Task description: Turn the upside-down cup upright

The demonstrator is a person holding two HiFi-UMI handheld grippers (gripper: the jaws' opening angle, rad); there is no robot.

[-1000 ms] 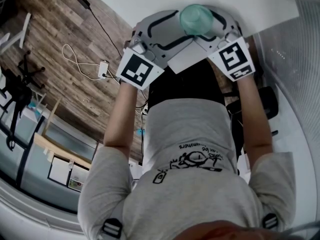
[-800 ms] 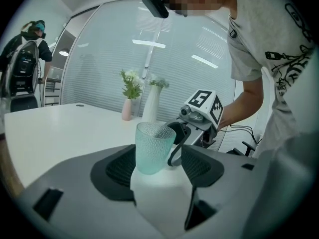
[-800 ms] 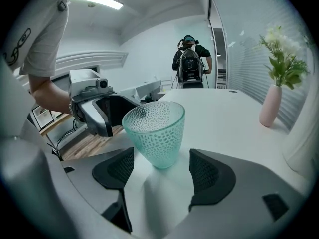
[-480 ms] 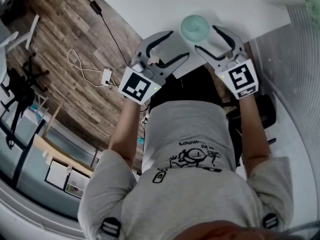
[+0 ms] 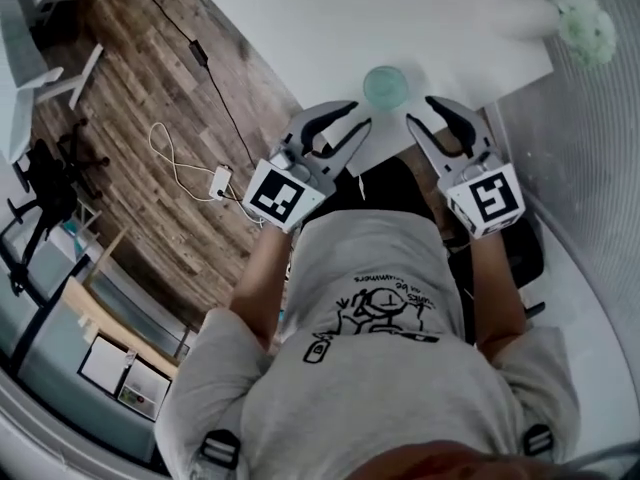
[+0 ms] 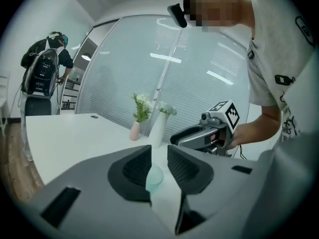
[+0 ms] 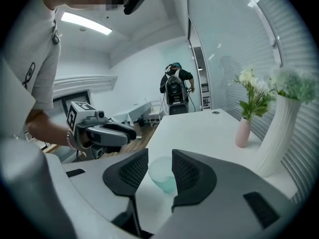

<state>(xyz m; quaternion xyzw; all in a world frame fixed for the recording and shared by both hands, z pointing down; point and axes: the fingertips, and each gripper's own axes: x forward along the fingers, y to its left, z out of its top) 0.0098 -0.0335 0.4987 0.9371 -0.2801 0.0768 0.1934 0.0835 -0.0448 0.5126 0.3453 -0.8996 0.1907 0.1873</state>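
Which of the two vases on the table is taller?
The white vase; it rises well above the small pink vase standing beside it.

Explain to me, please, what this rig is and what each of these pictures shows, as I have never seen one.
There is no robot here. A person stands at a white table and holds a two-jaw grasping tool in each hand. The head view comes from a camera on the person's head, looking steeply down. The two gripper views come from cameras that ride on the tools and look along their jaws. Near the table's edge stands a pale green translucent cup, apparently with its opening up. Farther off are a small pink vase and a tall white vase, both with flowers. The left tool and the right tool hover just short of the cup. Their jaws have just been closing, but nothing is between them, so neither holds anything.
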